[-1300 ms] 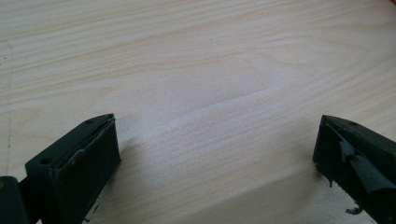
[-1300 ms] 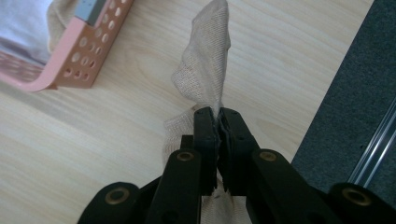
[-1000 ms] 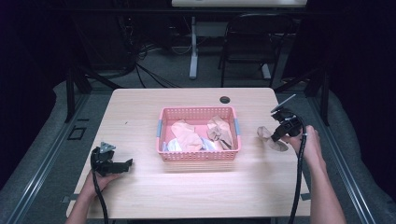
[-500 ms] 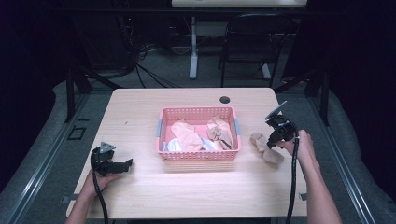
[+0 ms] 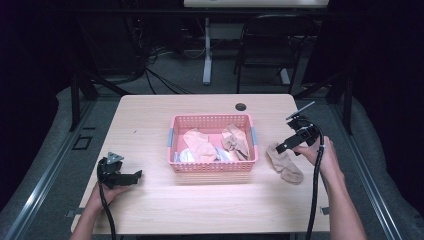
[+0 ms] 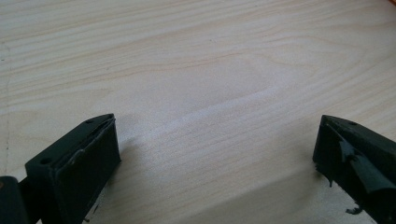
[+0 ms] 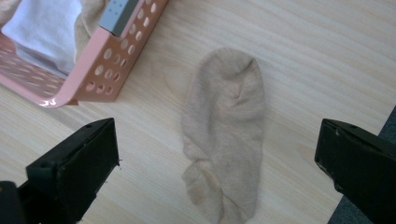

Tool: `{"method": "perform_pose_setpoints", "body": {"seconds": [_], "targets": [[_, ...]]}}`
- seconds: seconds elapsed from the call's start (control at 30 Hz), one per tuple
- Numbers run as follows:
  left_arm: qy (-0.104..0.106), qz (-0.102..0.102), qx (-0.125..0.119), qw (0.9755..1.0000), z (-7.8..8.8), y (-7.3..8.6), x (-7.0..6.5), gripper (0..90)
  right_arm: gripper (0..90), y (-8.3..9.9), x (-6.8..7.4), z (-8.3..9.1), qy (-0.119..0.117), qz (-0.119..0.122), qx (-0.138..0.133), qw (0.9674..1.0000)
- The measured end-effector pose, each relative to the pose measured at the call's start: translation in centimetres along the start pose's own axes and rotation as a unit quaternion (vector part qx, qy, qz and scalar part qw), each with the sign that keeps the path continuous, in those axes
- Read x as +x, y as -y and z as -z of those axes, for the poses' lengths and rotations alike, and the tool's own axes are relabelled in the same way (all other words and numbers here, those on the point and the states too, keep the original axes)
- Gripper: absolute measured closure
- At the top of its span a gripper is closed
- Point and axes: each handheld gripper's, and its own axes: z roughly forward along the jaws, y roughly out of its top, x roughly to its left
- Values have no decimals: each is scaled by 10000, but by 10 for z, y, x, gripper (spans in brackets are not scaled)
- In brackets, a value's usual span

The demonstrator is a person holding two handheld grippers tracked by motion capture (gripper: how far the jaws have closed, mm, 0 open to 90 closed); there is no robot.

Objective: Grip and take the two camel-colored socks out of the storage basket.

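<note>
The right gripper [image 5: 283, 148] has just been opening its jaws; they stand wide with nothing pressed between them, above a beige sock [image 7: 225, 135] that lies flat on the wooden table [image 5: 150, 115], just beside the pink plastic basket [image 5: 212, 166] at its 3 o'clock. The left gripper [image 5: 135, 175], at the basket's 8 o'clock, is spread wide over bare wood. No writing is readable anywhere.

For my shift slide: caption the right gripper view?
Open right gripper above a beige sock lying flat beside the pink basket.
</note>
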Motion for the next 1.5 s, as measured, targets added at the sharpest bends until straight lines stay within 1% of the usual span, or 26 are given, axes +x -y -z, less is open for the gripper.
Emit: {"method": "perform_pose_setpoints", "body": {"seconds": [0.13, 0.2, 0.3, 0.33, 0.37, 0.47, 0.57, 0.6, 0.7, 0.73, 0.83, 0.9, 0.93, 0.97, 1.0, 1.07, 1.1, 1.13, 1.17, 1.23, 1.27, 1.3, 1.37, 1.4, 1.43, 1.5], "targets": [[-2, 2, 4, 10000, 0, 0, 0, 1, 0, -1, 3, 3, 4, 52, 11, 10000], [0, 0, 2, 10000, 0, 0, 0, 1, 0, -3, 6, 8, 27, 159, 37, 9999], [-2, 3, 5, 10000, 0, 0, 0, 1, 0, -4, 9, 11, 52, 190, 42, 9998], [-1, 0, 2, 10000, 0, 0, 0, 1, 0, -5, 10, 12, 43, 259, 82, 9996], [-2, 4, 5, 10000, 0, 0, 0, 1, 0, -5, 12, 13, 64, 236, 58, 9997], [-7, 1, 8, 10000, 0, 0, 0, 2, 0, -7, 16, 15, 63, 296, 188, 9994], [-18, 12, 11, 10000, 0, 0, -1, 3, 0, -9, 20, 18, 86, 350, 214, 9991], [-16, 14, 12, 10000, 0, 0, -1, 3, 0, -11, 23, 23, 112, 413, 247, 9988], [-28, 20, 4, 10000, 0, 0, -1, 3, 0, -14, 27, 29, 158, 477, 148, 9986], [-31, 21, 5, 10000, 0, 0, -1, 3, 0, -16, 28, 32, 145, 526, 183, 9983], [-32, 24, 3, 10000, 0, 0, -1, 3, 0, -20, 32, 37, 141, 538, 99, 9984], [-31, 23, 4, 10000, 0, 0, -1, 3, 0, -26, 36, 45, 168, 606, 126, 9979], [-31, 23, 4, 10000, 0, 0, -1, 3, 0, -26, 36, 45, 168, 606, 126, 9979], [-31, 22, 5, 10000, 0, 0, -1, 3, 0, -30, 38, 50, 125, 646, 111, 9978], [-31, 24, 5, 10000, 0, 0, -1, 3, 0, -32, 40, 52, 50, 623, 25, 9980], [-35, 26, 4, 10000, 0, 0, -1, 3, 0, -34, 41, 53, 13, 651, 11, 9979], [-35, 26, 4, 10000, 0, 0, -1, 3, 0, -39, 47, 57, 63, 723, 30, 9974], [-35, 26, 4, 10000, 0, 0, -1, 3, 0, -39, 47, 57, 63, 723, 30, 9974], [-34, 26, 6, 10000, 0, 0, -1, 3, 0, -44, 52, 58, 81, 791, 45, 9968], [-36, 27, 6, 10000, 0, 0, -1, 3, 0, -50, 58, 57, 65, 883, 60, 9961], [-36, 27, 6, 10000, 0, 0, -1, 3, 0, -50, 58, 57, 65, 883, 60, 9961], [-36, 26, 8, 10000, 1, 0, -1, 3, 0, -52, 61, 56, 18, 877, 12, 9961], [-36, 28, 9, 10000, 1, 0, -1, 3, 0, -58, 69, 53, 61, 979, 108, 9951], [-36, 29, 8, 10000, 1, 0, -1, 3, 0, -62, 74, 51, 48, 1051, 104, 9944], [-39, 31, 6, 10000, 0, 0, -1, 3, 0, -65, 77, 50, 14, 1035, 141, 9945], [-40, 31, 9, 10000, 1, 0, -1, 3, 0, -71, 84, 47, -14, 1159, 152, 9931]]}}
